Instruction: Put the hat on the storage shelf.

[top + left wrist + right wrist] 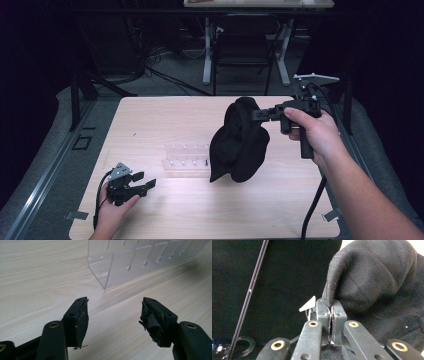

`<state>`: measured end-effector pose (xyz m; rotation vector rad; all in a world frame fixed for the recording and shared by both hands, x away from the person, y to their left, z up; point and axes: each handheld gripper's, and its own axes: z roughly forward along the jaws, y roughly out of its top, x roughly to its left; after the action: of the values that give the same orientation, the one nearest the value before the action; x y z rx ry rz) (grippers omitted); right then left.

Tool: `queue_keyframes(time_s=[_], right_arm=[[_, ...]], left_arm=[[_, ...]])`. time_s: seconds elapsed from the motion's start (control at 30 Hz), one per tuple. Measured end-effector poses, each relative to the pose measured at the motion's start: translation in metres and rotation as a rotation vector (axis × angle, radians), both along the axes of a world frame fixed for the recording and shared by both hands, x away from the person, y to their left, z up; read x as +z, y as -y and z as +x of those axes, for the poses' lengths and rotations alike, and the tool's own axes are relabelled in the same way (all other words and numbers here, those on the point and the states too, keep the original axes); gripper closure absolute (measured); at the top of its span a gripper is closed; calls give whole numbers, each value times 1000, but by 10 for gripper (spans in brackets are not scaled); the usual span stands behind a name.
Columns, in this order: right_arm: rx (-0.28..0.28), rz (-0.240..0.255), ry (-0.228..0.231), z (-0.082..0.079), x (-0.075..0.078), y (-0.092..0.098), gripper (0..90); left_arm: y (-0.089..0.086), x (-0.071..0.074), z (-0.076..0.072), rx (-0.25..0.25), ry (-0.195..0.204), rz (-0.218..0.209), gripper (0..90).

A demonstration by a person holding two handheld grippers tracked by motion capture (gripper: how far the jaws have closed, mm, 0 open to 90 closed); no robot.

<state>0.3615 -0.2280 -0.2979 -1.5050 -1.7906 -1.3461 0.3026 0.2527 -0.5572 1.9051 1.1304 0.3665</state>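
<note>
A black fleece cloth (pixel 239 142) hangs over the middle right of the wooden table (pixel 165 210), lifted off the surface. My right gripper (pixel 258 114) is shut on its upper edge; in the right gripper view the jaws pinch a fold of the black cloth (pixel 372 277) between the pads (pixel 331 315). My left gripper (pixel 146 181) rests low at the front left of the table, held in a hand. Its jaws stand wide apart in the left gripper view (pixel 113 317), nothing between them, bare wood under them.
A clear acrylic rack (pixel 186 160) with slots stands mid-table, just left of the hanging cloth; it rises right ahead of the left jaws as the clear rack (pixel 140 262). A chair and desk legs (pixel 245 55) stand on the floor beyond the far edge.
</note>
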Motion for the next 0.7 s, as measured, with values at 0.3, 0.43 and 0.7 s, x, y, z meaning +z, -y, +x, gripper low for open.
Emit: queue_keyframes(time_s=[0.3,0.43,0.7], right_arm=[[-32,-12,11,22,2,-8,877],[-43,-28,14,32,0,-15,877],[-60,-44,18,45,0,-24,877]], left_arm=[[0,0,1,-5,-1,4,389],[0,0,0,-9,-8,5,389],[0,0,0,-8,-7,2,389]])
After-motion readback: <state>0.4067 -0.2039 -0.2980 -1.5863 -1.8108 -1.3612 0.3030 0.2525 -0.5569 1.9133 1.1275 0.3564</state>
